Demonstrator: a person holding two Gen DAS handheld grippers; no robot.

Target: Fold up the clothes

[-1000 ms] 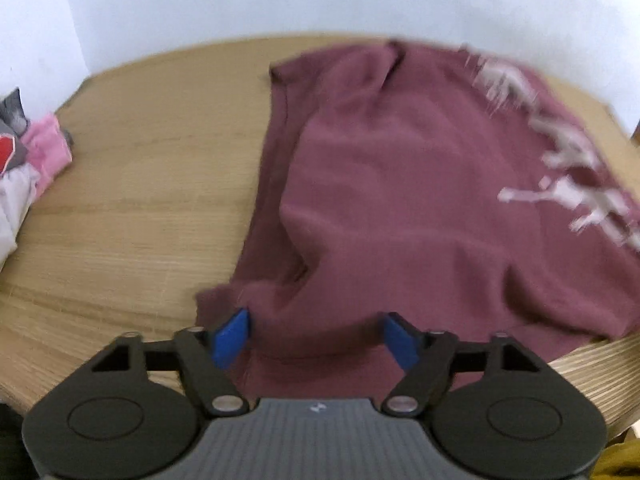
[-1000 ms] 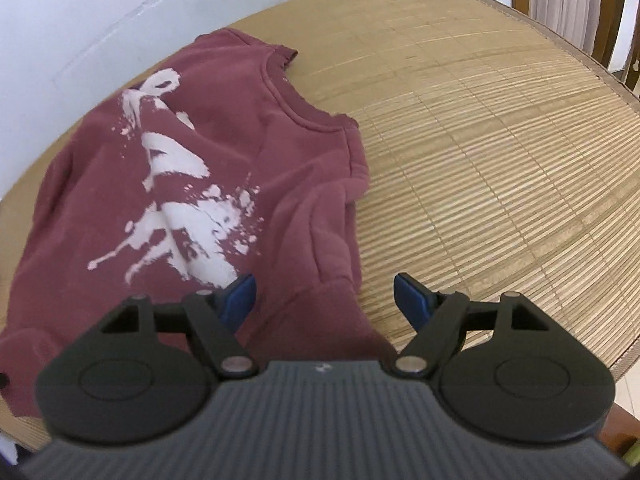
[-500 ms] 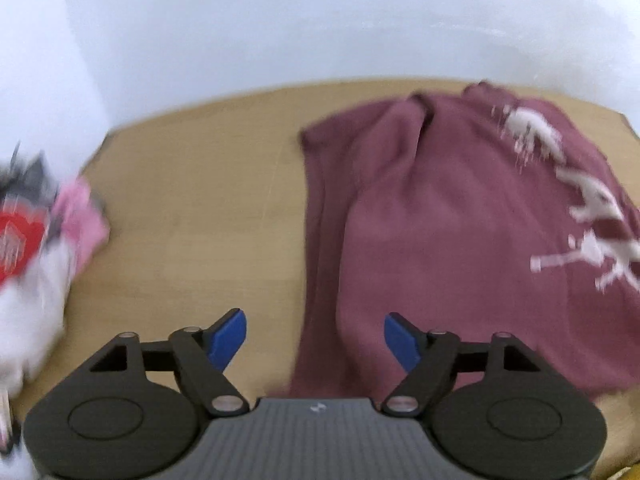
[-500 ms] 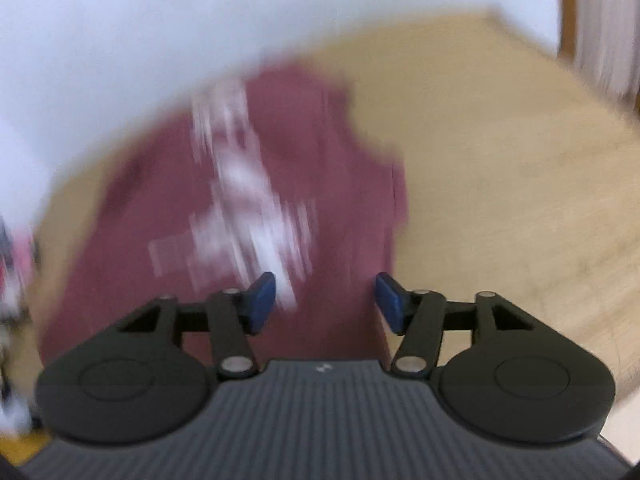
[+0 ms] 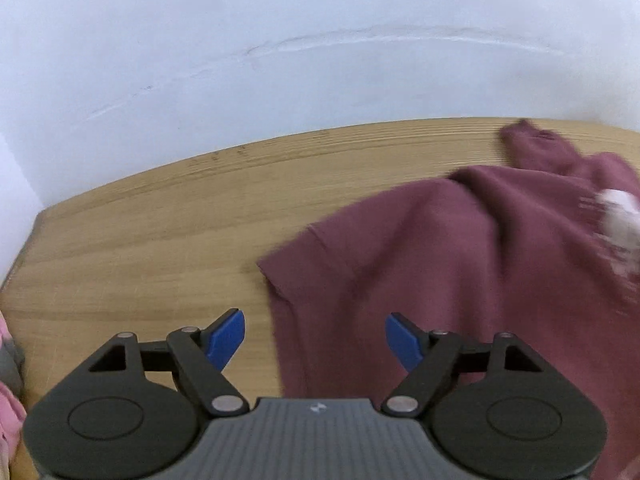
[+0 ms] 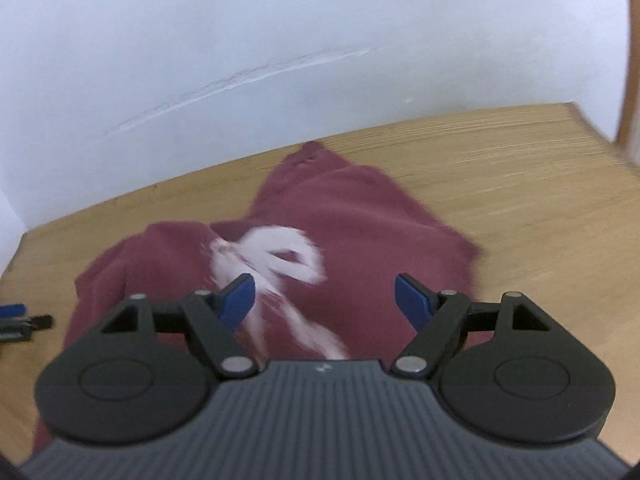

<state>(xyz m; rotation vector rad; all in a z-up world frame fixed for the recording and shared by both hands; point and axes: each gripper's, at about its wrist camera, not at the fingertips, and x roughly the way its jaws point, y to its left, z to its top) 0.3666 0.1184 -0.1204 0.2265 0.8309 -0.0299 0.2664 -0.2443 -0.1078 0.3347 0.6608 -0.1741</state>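
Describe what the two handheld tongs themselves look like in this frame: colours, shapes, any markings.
The left tongs and right tongs look identical: a dark grey ribbed body bearing a small white logo, black linkage arms with silver pivot pins, round black housings on either side, and blue pads on the fingers. No cables, hands or sleeves show.

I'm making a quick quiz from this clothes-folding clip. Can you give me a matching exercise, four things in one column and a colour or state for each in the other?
Things:
1. shirt
2. left claw
3. table
4. print on the shirt

Descriptions:
A. pale wood
B. whitish
C. maroon, lying rumpled
D. open, holding nothing

Pairs: 1-C, 2-D, 3-A, 4-B
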